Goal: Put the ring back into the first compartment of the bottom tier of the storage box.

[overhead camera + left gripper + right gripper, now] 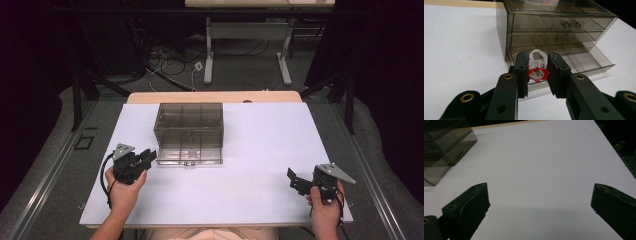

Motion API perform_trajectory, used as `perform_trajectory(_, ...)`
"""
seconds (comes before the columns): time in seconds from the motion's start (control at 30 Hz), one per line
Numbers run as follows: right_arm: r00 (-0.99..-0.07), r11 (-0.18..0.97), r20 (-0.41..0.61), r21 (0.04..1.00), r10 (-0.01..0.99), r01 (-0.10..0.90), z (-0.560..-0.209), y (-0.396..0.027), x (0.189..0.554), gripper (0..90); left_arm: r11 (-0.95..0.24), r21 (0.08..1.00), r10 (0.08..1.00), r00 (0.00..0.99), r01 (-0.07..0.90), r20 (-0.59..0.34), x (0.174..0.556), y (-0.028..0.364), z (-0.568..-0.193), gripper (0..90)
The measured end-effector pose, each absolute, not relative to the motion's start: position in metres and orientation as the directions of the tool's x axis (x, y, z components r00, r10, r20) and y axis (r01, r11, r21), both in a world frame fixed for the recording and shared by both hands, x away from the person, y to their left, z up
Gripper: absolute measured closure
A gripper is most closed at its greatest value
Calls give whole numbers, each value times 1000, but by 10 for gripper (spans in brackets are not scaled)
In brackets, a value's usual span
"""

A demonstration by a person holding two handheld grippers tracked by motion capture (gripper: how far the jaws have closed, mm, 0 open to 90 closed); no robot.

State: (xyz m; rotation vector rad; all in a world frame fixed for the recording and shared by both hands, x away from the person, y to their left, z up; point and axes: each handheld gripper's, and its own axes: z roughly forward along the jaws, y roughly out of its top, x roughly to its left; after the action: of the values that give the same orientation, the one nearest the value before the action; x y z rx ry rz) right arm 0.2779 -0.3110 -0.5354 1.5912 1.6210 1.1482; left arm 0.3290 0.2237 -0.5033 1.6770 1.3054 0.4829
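Observation:
A smoky clear drawer cabinet (189, 132) (554, 27) stands on the white table (260, 150), its bottom drawer (584, 60) pulled out. My left gripper (148, 156) (537, 72) hovers just left of the open drawer's front corner, shut on a small clear plastic ring with a red round face charm (538, 72). The ring's band points up toward the drawer. My right gripper (294, 181) (539, 202) stays near the table's front right, jaws wide apart with only bare table between them.
The cabinet's corner (441, 150) lies to the upper left in the right gripper view. A wooden table edge (215, 96) runs behind the white top. Beyond it stand a desk's legs (209, 55) and loose cables (170, 65) on the floor.

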Motion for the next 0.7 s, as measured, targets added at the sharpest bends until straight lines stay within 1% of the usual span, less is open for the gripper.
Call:
perform_trajectory(0.47, -107, -94, 161, 879, 981, 467, -537, -312, 279, 16, 15, 834, 903, 350, 552, -249, 346, 216, -506, 711)
perform_trajectory(0.57, -102, -97, 161, 882, 982, 461, -537, -313, 280, 17, 16, 829, 901, 351, 559, -254, 350, 213, -506, 711)
perform_trajectory(0.6, -98, -102, 162, 890, 982, 444, -538, -313, 281, 17, 15, 829, 901, 352, 559, -254, 351, 211, -507, 711)
perform_trajectory(0.63, -106, -97, 166, 874, 980, 475, -537, -314, 279, 19, 15, 829, 901, 352, 559, -254, 351, 210, -507, 711)
perform_trajectory(0.7, -100, -96, 165, 868, 981, 487, -537, -315, 280, 21, 7, 826, 901, 355, 564, -250, 353, 209, -508, 711)
